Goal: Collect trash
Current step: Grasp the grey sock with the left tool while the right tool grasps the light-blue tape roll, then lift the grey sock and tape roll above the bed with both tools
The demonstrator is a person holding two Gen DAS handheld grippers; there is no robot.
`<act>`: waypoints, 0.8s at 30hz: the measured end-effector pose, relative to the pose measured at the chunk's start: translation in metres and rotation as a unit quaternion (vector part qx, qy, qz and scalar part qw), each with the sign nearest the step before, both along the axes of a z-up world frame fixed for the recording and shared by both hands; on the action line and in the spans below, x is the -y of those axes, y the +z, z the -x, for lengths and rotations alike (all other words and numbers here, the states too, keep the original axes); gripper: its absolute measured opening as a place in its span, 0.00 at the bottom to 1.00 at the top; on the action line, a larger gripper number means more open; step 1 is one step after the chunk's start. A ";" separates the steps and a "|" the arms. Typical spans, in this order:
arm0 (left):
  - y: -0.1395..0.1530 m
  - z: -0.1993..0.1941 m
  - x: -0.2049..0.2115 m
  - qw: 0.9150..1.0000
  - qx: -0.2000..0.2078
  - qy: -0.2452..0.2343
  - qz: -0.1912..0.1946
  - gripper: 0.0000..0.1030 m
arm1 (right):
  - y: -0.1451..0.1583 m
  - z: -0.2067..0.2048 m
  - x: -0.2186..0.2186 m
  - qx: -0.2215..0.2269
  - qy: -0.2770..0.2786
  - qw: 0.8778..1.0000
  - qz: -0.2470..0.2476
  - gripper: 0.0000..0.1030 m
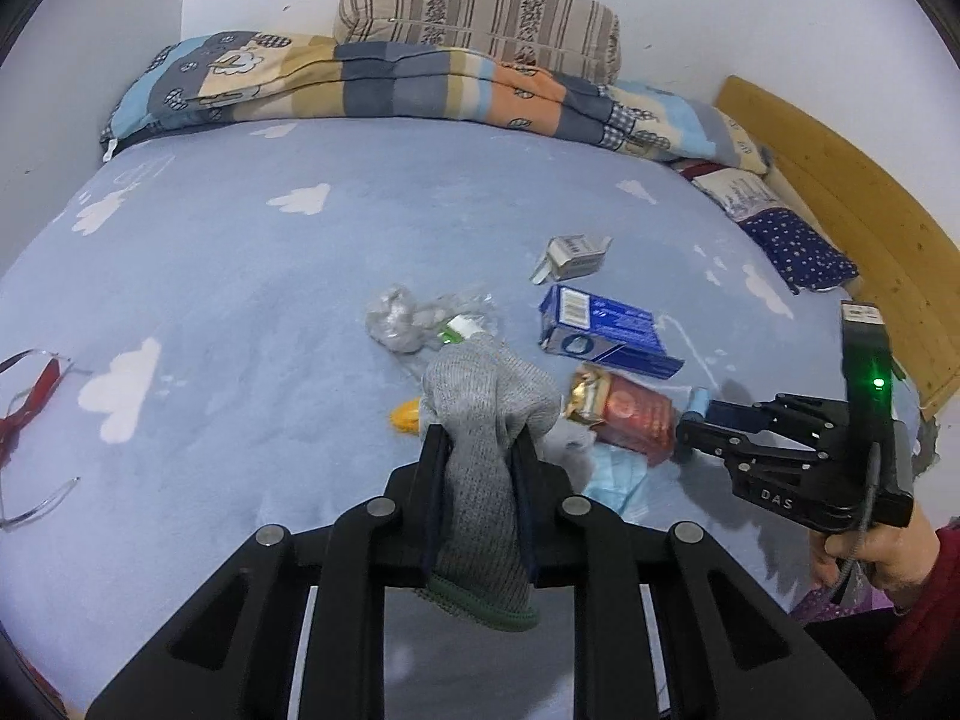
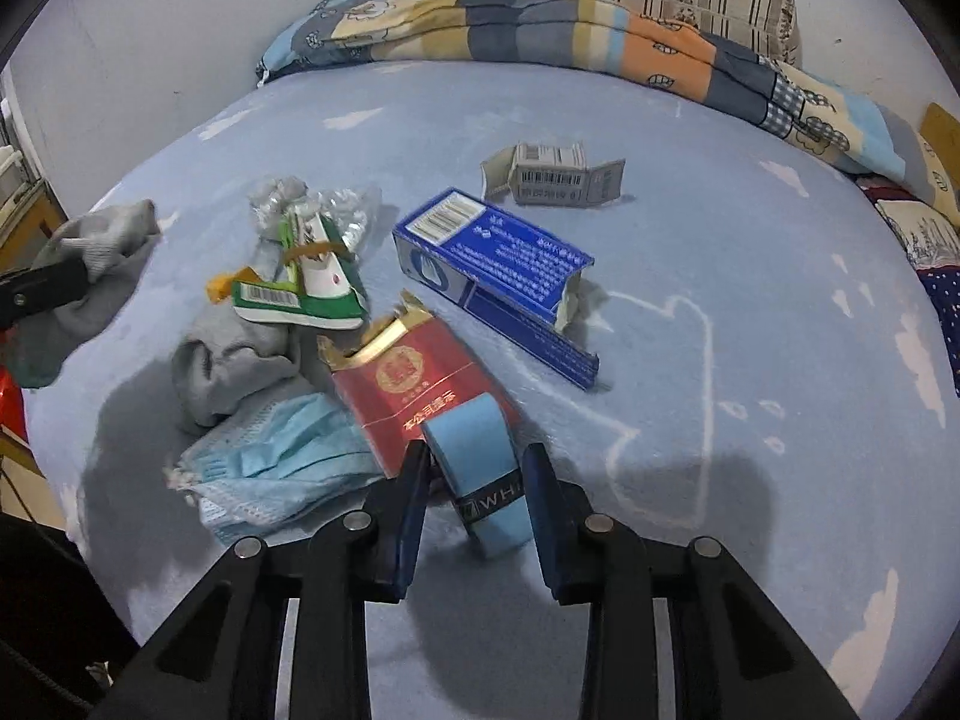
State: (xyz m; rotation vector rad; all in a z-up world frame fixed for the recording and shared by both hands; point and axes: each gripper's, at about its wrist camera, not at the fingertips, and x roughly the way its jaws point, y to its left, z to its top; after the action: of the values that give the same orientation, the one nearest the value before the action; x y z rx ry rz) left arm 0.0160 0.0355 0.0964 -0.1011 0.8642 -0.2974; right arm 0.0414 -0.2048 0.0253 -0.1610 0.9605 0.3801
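Observation:
Trash lies on a blue cloud-print bed sheet (image 1: pixel 240 276). My left gripper (image 1: pixel 480 438) is shut on a grey knitted sock (image 1: pixel 489 396), lifted off the sheet; the right wrist view shows the sock at far left (image 2: pixel 114 240). My right gripper (image 2: pixel 477 456) has its pads against a light blue tape roll (image 2: pixel 480 450) that leans on a red cigarette pack (image 2: pixel 408 384). A blue face mask (image 2: pixel 276 456), another grey sock (image 2: pixel 234 360), a green wrapper (image 2: pixel 312 288), crumpled clear plastic (image 2: pixel 282 198), an open blue carton (image 2: pixel 498 264) and a small grey box (image 2: pixel 558 174) lie around.
A folded patchwork quilt (image 1: pixel 372 81) and a striped pillow (image 1: pixel 480 12) line the far edge by the wall. A wooden headboard (image 1: pixel 852 210) and a dotted pillow (image 1: pixel 792 240) stand at the right. Red straps (image 1: pixel 30 402) lie at the left. A person's hand (image 1: pixel 882 552) holds the right gripper.

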 end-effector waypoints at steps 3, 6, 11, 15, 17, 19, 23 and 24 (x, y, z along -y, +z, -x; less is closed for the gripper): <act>0.003 0.002 0.002 1.000 0.006 -0.004 0.008 0.19 | 0.014 0.010 0.005 0.012 -0.013 1.000 -0.024 0.25; 0.007 0.006 0.006 1.000 0.018 -0.004 0.010 0.19 | 0.028 0.019 0.012 0.028 -0.034 0.998 -0.050 0.25; 0.014 0.012 0.012 0.999 0.040 -0.001 0.005 0.19 | 0.047 0.028 0.019 0.050 -0.052 0.994 -0.087 0.25; 0.018 0.014 0.015 0.999 0.051 0.002 0.010 0.19 | 0.060 0.037 0.018 0.065 -0.058 0.991 -0.105 0.25; 0.020 0.015 0.018 0.998 0.058 0.003 0.008 0.19 | 0.070 0.043 0.016 0.084 -0.061 0.989 -0.108 0.25; 0.022 0.016 0.021 0.998 0.062 0.003 0.005 0.19 | 0.079 0.050 0.015 0.100 -0.063 0.987 -0.112 0.25; 0.024 0.017 0.024 0.998 0.064 0.008 0.006 0.19 | 0.092 0.062 0.011 0.122 -0.068 0.983 -0.121 0.25; 0.025 0.017 0.024 0.998 0.064 0.010 0.009 0.19 | 0.094 0.064 0.011 0.126 -0.070 0.982 -0.123 0.25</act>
State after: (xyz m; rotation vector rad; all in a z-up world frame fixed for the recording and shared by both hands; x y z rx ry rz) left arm -0.0006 0.0114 0.1211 -0.1050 0.7326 -0.2899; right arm -0.0226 -0.2154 0.1191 0.0824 0.6635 0.3358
